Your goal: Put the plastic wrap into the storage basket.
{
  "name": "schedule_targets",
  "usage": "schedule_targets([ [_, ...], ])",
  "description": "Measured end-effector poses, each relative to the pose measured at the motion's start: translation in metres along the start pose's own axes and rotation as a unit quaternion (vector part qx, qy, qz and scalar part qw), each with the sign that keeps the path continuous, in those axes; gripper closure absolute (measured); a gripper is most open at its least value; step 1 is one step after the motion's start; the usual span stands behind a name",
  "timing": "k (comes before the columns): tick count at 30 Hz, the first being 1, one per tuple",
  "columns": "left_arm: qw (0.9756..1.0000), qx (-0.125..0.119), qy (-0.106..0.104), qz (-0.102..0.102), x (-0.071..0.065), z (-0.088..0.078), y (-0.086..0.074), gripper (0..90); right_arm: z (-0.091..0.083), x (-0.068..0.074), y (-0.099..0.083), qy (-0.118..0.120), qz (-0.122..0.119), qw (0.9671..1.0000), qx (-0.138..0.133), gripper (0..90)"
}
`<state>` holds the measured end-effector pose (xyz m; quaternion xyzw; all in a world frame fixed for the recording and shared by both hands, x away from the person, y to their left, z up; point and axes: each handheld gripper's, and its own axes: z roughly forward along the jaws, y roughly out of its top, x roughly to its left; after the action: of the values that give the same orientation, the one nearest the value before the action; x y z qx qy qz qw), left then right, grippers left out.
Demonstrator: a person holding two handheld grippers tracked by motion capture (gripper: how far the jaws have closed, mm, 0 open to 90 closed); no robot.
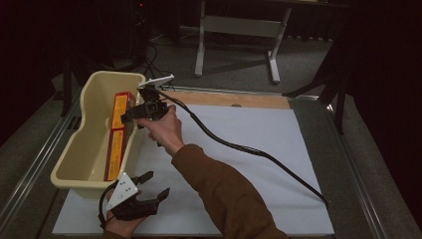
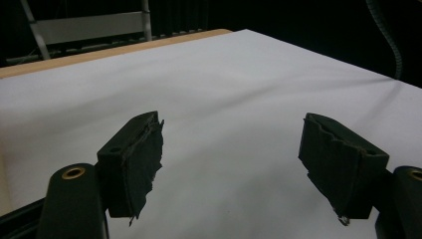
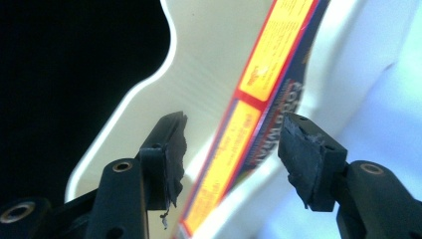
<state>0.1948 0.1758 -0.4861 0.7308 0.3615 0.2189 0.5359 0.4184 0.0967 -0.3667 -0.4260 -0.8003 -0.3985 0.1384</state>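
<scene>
Nearest the person, the left tongs (image 1: pixel 155 185) rest low over the white sheet (image 1: pixel 239 164) that covers the table, just in front of the tub's near end. Their jaws stand wide apart with nothing between them; the left gripper view looks across bare white sheet.

Just beyond lies one cream plastic tub (image 1: pixel 89 144), long and narrow, with a wavy rim, at the left edge of the sheet. Inside it one flat box (image 1: pixel 115 137) stands on its long edge and leans against the right wall. The box is red-edged with yellow panels of small print and a dark blue side.

Farther on, the right tongs (image 1: pixel 130 115) hang over the tub's far end, pointing down at the box. Their jaws are parted, with no contact on the box.
</scene>
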Motion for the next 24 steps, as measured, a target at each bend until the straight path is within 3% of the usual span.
schedule_targets([
  [2,1.0,0.0,0.001,-0.001,0.0,0.0,0.0,24.9,-0.005,0.002,-0.004,-0.02,-0.042,0.9989,-0.008,43.7],
  [4,1.0,0.0,0.001,0.0,0.0,0.0,0.0,24.9,-0.009,0.003,-0.007,-0.031,-0.062,0.9975,-0.013,43.7],
  [5,1.0,0.001,0.002,0.0,0.0,0.0,0.0,24.9,-0.013,0.003,-0.012,-0.048,-0.101,0.9935,-0.022,43.7],
  [6,1.0,0.001,0.002,0.001,0.0,0.0,0.0,24.9,-0.013,0.003,-0.012,-0.048,-0.101,0.9935,-0.022,43.7],
  [8,1.0,0.001,0.003,-0.001,0.0,0.0,0.0,24.9,-0.018,0.002,-0.019,-0.076,-0.15,0.9853,-0.031,43.5],
  [9,1.0,0.001,0.003,-0.001,0.0,0.0,0.0,24.9,-0.02,0.001,-0.022,-0.082,-0.162,0.9829,-0.033,43.1],
  [11,1.0,0.001,0.004,-0.002,0.0,0.0,0.0,25.0,-0.025,-0.001,-0.031,-0.1,-0.197,0.9744,-0.043,42.0],
  [14,1.0,0.003,0.005,-0.002,0.0,0.0,0.0,25.0,-0.037,-0.004,-0.047,-0.125,-0.247,0.9594,-0.052,40.9],
  [15,1.0,0.003,0.006,-0.002,0.0,0.0,0.0,25.0,-0.047,-0.009,-0.058,-0.138,-0.271,0.9505,-0.062,40.7],
  [16,1.0,0.003,0.006,-0.002,0.0,0.0,0.0,25.0,-0.047,-0.009,-0.058,-0.138,-0.271,0.9505,-0.062,40.7],
  [17,1.0,0.003,0.006,-0.002,0.0,0.0,0.0,25.0,-0.053,-0.012,-0.064,-0.142,-0.277,0.9481,-0.067,40.5],
  [21,0.9999,0.005,0.009,-0.002,0.0,0.0,-0.001,25.1,-0.087,-0.034,-0.095,-0.15,-0.275,0.9441,-0.101,38.2],
  [22,0.9999,0.005,0.009,-0.003,0.0,0.0,-0.001,25.1,-0.087,-0.034,-0.095,-0.15,-0.275,0.9441,-0.101,38.2],
  [24,0.9999,0.005,0.011,-0.004,0.0,0.0,-0.001,25.1,-0.104,-0.046,-0.112,-0.162,-0.279,0.9403,-0.11,37.2],
])
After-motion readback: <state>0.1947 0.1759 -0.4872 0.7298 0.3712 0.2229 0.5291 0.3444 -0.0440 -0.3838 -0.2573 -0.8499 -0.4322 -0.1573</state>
